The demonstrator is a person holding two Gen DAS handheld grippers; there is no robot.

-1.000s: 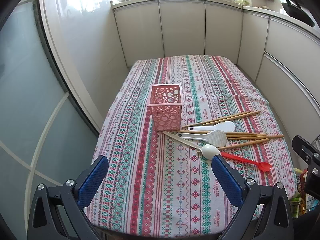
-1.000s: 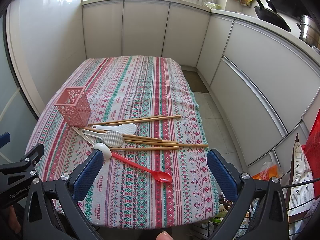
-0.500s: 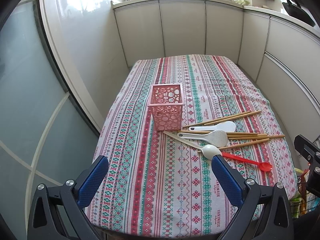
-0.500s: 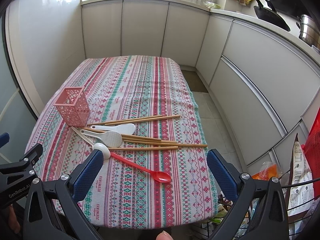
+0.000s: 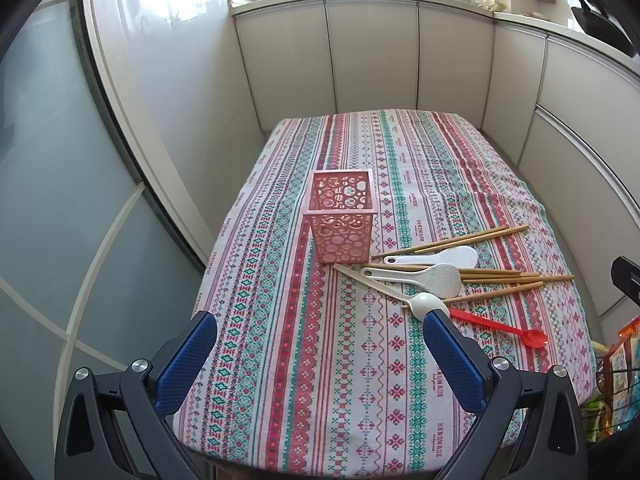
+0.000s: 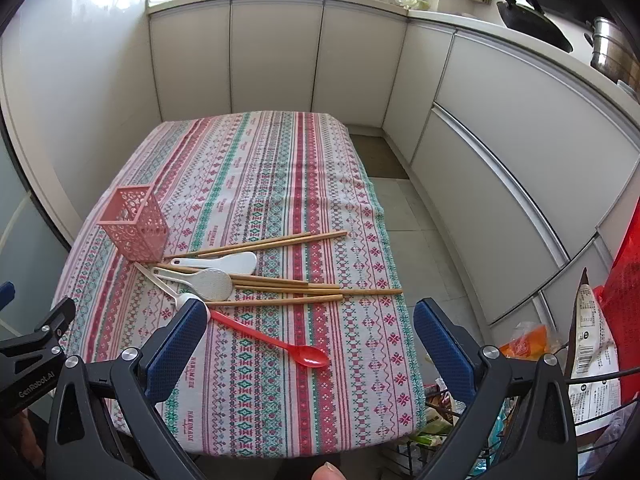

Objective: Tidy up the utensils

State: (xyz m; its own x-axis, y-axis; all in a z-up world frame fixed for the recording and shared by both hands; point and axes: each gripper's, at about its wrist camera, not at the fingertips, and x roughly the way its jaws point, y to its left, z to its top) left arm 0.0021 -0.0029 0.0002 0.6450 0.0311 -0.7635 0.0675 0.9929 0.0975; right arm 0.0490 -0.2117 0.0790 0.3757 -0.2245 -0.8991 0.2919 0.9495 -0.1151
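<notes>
A pink perforated utensil holder [image 5: 341, 219] [image 6: 135, 229] stands upright and empty on the striped tablecloth [image 5: 360, 360] [image 6: 260, 184]. To its right lie several wooden chopsticks [image 5: 472, 236] [image 6: 280, 242], two white rice paddles [image 5: 436, 278] [image 6: 228, 261], a white spoon [image 5: 424, 304] and a red spoon [image 5: 504, 327] [image 6: 276, 340]. My left gripper [image 5: 320, 330] is open and empty above the table's near edge. My right gripper [image 6: 310, 320] is open and empty, hovering near the red spoon.
White kitchen cabinets [image 6: 280, 52] wrap the back and right. A glass partition [image 5: 60, 200] stands on the left. Bags and a wire basket [image 6: 560, 380] sit on the floor at the right of the table. A wok [image 6: 532, 20] rests on the counter.
Both grippers have drifted slightly forward toward the table; the scene sits a little lower in view. Nothing on the table has moved.
</notes>
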